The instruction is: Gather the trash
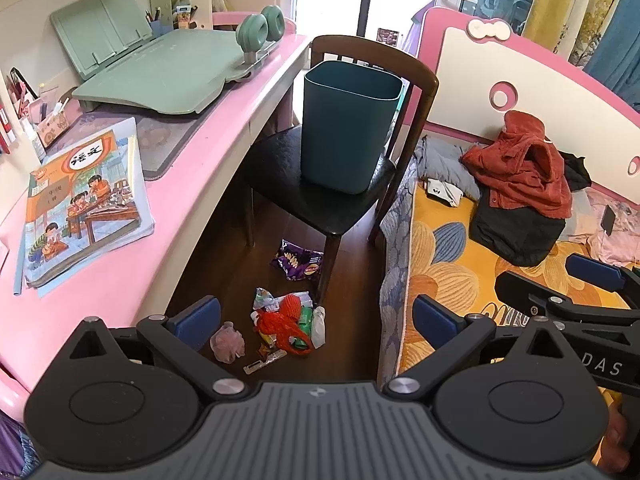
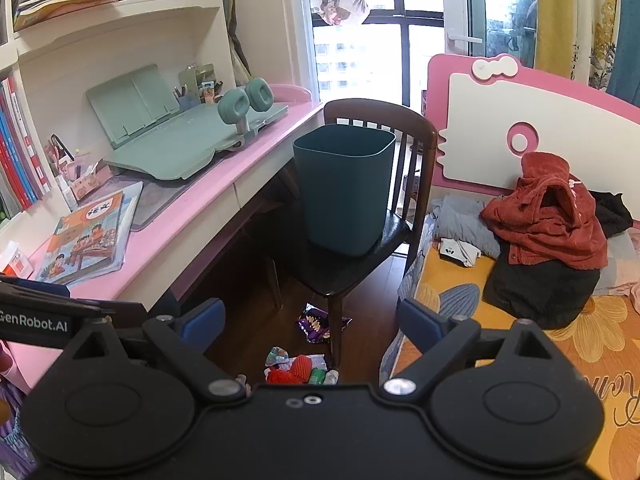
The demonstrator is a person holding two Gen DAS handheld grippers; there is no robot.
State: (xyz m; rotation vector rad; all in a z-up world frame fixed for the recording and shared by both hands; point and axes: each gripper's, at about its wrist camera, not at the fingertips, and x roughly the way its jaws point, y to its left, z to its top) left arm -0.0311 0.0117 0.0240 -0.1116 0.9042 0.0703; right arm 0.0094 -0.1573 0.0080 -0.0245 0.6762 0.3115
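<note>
standing upright on the dark chair seat (image 1: pixel 316 196), a teal bin (image 1: pixel 346 128) is seen, its inside hidden from both views. trash (image 1: pixel 286 320) is heaped on the wood floor by the chair's front leg, with a purple snack wrapper (image 1: pixel 298 264) lying apart behind it. the left gripper (image 1: pixel 316 320) and right gripper (image 2: pixel 312 324) are held spread wide, nothing between the fingers. a pink mesh puff (image 1: pixel 227 342) is fully shown only in the left view; bookshelves (image 2: pixel 24 148) only in the right.
</note>
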